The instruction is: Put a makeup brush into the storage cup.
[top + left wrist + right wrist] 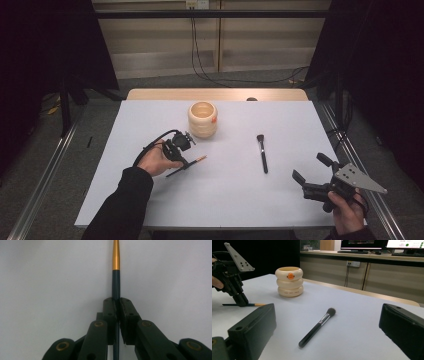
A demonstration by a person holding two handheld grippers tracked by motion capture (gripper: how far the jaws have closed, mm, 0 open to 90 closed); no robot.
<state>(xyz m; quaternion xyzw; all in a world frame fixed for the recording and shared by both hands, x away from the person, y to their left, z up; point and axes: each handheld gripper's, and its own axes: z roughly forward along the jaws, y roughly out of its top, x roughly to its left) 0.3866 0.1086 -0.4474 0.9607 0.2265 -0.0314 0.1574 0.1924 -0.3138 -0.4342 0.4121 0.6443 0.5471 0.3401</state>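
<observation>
The left tongs (117, 307) are pinched tight on a thin dark pencil-like stick with a gold end (115, 270), its shaft running straight up the middle of the left gripper view from between the pads. In the high view the left tongs (186, 161) sit left of centre, low to the white table (125, 125), and the stick (192, 162) slants out to the right with its gold end toward the middle of the frame. It lies flat against the sheet, as far as I can tell.

The right tongs (311, 167) stand wide apart with nothing between them, at the lower right of the high view, near the table's right edge (the hand itself hangs over the front corner).

Between the two, right of centre, lies a black makeup brush (262, 153), bristles toward the top of the frame, well apart from both tongs. A cream ringed pot (202, 119) with an orange mark stands just above the left tongs, near but not touching.

Bare sheet stretches across the lower middle and the upper corners. Beyond the table's far edge, a strip of pale wood (217, 94), grey floor, a cable running down the back wall, dark drapes either side.
</observation>
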